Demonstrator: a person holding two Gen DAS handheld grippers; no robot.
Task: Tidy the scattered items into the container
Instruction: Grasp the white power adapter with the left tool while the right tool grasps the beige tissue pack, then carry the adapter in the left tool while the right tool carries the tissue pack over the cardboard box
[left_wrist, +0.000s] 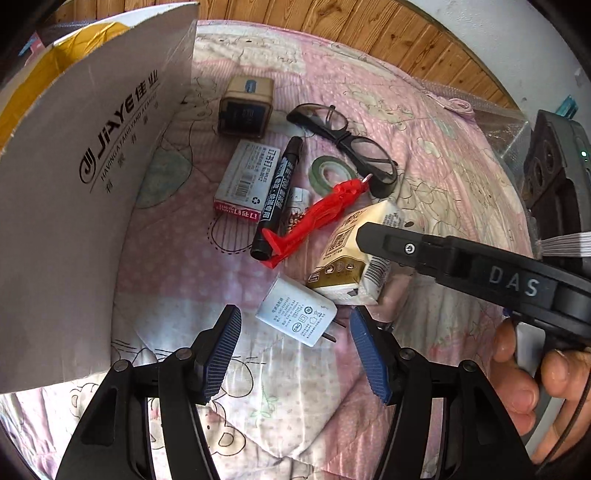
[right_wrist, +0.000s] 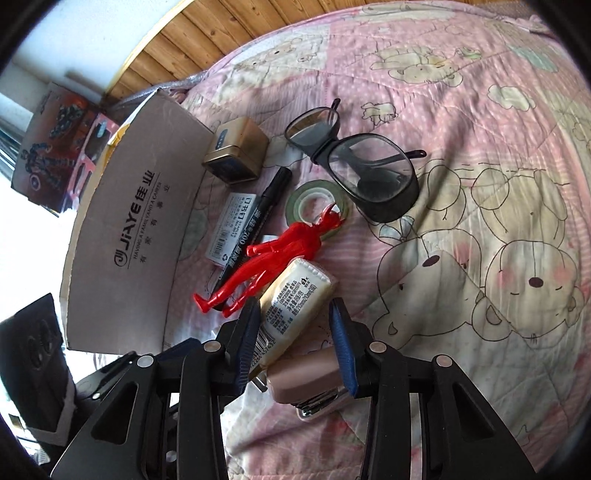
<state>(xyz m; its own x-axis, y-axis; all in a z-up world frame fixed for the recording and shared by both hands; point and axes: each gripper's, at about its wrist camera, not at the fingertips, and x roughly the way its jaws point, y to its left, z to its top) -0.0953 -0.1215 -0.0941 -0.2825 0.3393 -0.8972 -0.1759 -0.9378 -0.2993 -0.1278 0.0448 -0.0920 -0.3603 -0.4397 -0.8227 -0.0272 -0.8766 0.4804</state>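
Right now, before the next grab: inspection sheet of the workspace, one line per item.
Surface: pink cartoon quilt, wrinkled.
Job's things: cardboard box left, flap up; white charger, drink carton, red figure, marker, staple box, tape roll, glasses, tin all scattered outside.
Clutter: nothing seen.
Grippers: left gripper open over charger; right gripper open around carton.
Cables: nothing seen.
Surroundings: wood panelling.

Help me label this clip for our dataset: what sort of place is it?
Probably a bedroom at home: small items lie on a pink quilted bedspread printed with cartoon bears, a wood-panelled wall stands behind, and an open cardboard box sits on the bed.
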